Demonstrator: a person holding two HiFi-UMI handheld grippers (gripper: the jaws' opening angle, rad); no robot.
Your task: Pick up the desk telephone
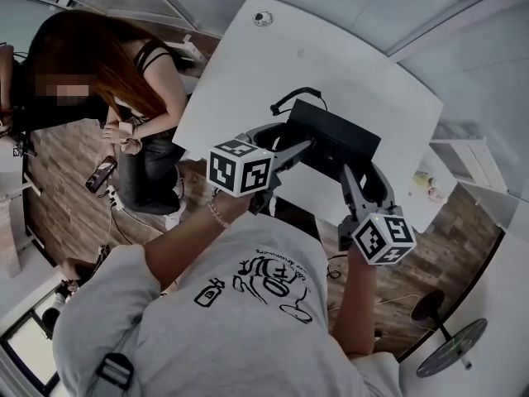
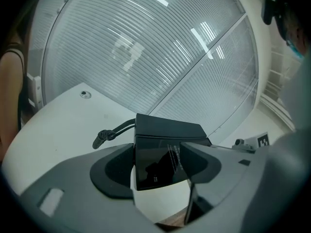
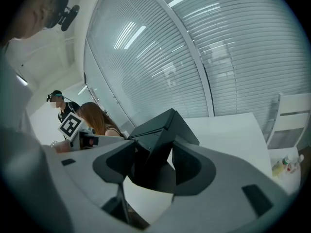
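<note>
Head view: desk telephone, black, sat at the near edge of the white table, between both tools. Left gripper was at its left end, right gripper at its right-hand near corner. A cable curled off the back. A bystander stood well apart off the table's left. Couldn't tell here whether the base was off the surface.

Left gripper view: jaws narrowed onto the phone's end, pads against both sides of the glossy face, nothing else betw. them. Cable plug lay loose on the table behind. Only this view showed the smooth front panel and its faint print.

Right gripper view: jaws likewise clamped on an angled edge of the housing. Only this view showed a white chair and small bottles beyond the table.

Handling, as judged: rigid plastic shell, moderate weight, prob. slick on the glossy face, so the matte side edges look the better hold. Two end grips should keep it level; the trailing cable could drag or snag.
</note>
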